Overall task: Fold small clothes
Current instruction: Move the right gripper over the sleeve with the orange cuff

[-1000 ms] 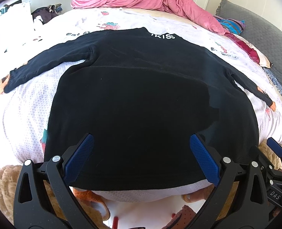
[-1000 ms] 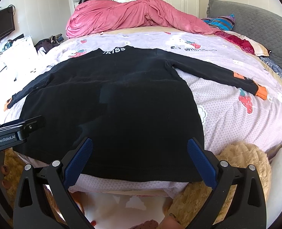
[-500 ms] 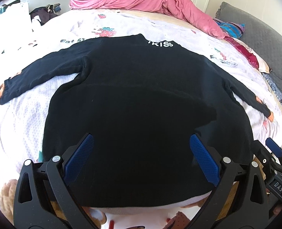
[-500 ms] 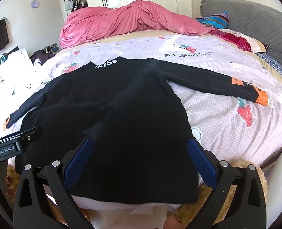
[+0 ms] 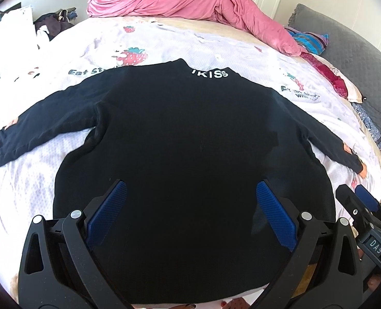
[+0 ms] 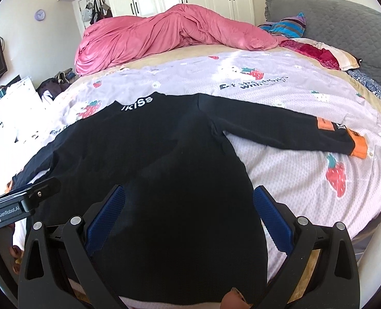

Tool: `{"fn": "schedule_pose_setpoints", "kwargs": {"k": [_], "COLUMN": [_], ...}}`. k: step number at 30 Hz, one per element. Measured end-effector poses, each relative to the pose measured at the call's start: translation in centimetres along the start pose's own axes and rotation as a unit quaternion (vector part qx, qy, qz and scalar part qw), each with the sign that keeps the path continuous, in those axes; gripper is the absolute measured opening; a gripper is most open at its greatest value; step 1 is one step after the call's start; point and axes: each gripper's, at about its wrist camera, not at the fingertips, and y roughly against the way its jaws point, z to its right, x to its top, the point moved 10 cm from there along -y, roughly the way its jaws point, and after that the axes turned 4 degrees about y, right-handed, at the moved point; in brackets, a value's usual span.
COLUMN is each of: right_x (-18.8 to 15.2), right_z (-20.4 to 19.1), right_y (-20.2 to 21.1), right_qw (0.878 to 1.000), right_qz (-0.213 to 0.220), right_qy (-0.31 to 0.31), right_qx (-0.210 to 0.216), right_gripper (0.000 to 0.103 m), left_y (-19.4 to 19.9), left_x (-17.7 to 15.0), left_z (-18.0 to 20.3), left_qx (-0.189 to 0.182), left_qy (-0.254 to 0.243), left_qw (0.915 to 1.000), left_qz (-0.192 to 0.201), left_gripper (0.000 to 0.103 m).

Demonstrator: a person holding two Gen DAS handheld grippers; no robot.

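We see the black sweater (image 5: 190, 141) lying flat on the bed (image 6: 293, 180), sleeves spread, hem at the near edge. Our left tongs (image 5: 190, 213) and right tongs (image 6: 189, 213) both stand wide above the hem, holding nothing.

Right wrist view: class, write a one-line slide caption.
Open right gripper over the hem of a flat black top, sleeves spread on the strawberry-print sheet.

Black long-sleeved top (image 5: 190, 154), unfolded, lying flat on the bed (image 5: 164, 43); sleeves outspread, white collar lettering, orange cuff (image 6: 359, 145).
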Motion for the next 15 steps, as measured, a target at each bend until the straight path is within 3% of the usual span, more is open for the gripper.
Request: {"fn": "schedule_pose_setpoints", "kwargs": {"k": [15], "right_x": [5.0], "right_z": [-0.3], "right_y": [-2.3], "right_qw": [1.000], "right_qz": [0.014], "right_qy": [-0.014], "right_qx": [-0.003], "right_gripper": [0.099], "left_y": [-1.2], "left_x": [4.7], "left_z": [1.0], "left_qx": [-0.008], "left_qy": [0.005], "left_qw": [0.9999], "left_qz": [0.004], "left_gripper": [0.095]}}
